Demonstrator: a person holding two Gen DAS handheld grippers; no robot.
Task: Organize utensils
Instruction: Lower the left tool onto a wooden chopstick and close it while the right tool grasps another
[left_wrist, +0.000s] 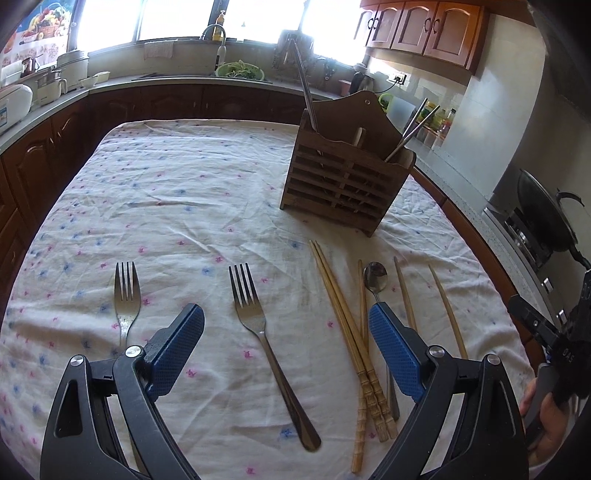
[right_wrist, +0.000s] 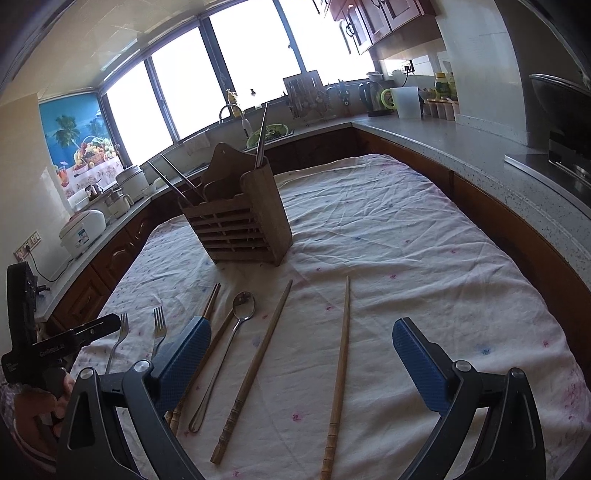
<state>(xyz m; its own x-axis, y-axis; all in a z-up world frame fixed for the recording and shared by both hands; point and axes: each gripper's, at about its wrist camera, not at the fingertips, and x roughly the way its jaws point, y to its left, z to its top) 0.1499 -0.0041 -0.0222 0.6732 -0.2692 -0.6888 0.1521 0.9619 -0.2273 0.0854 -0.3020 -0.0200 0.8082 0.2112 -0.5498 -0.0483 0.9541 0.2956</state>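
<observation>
A wooden utensil holder stands on the cloth-covered table, with metal chopsticks sticking out; it also shows in the right wrist view. My left gripper is open above a steel fork. A second fork lies to its left. Bamboo chopsticks and a steel spoon lie to the right. My right gripper is open above two separate bamboo chopsticks. The spoon lies by its left finger.
Counters run round the table on three sides with a sink, rice cookers and a kettle. A wok sits on the stove at the right. The left gripper's body shows at the right view's left edge.
</observation>
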